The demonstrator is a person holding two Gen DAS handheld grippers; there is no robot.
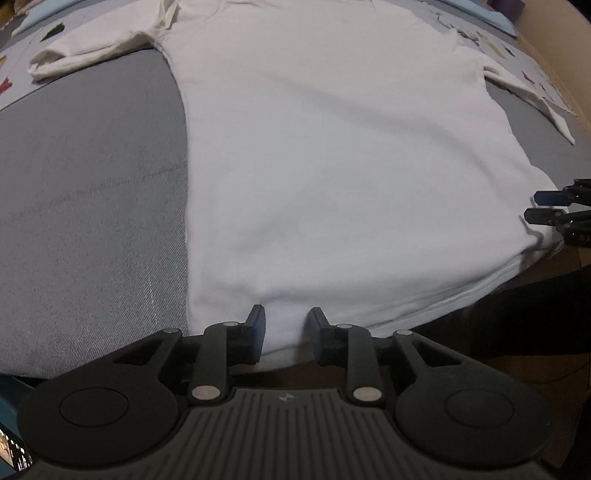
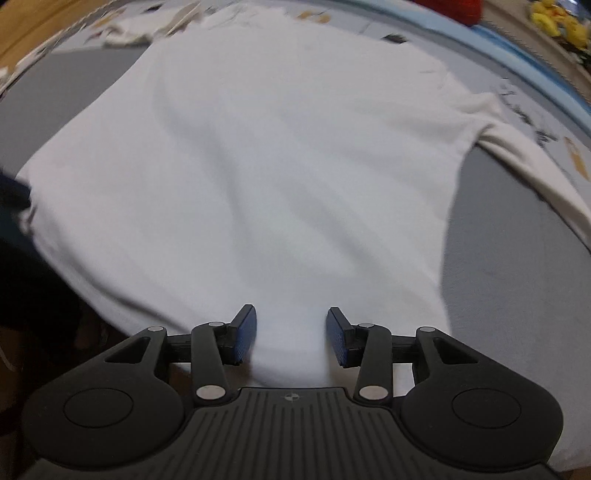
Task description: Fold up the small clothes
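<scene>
A white T-shirt [image 1: 332, 155] lies spread flat on a grey padded surface [image 1: 92, 206], collar end far from me and both sleeves out to the sides. My left gripper [image 1: 287, 332] stands at the near hem, close to the shirt's left side. Its blue pads are apart, with cloth lying loose between them. The right wrist view is blurred. There my right gripper [image 2: 291, 332] is over the same hem of the T-shirt [image 2: 277, 166] near its right corner, pads wide apart with cloth between them. The right gripper [image 1: 531, 206] also shows at the shirt's right corner.
The grey surface [image 2: 517, 258] ends just below the hem, with brown floor beyond. A patterned light sheet [image 1: 532, 62] and a blue edge [image 2: 535, 62] border the far side. A person's dark sleeve [image 1: 535, 314] is at the lower right. Yellow objects [image 2: 557, 20] sit far right.
</scene>
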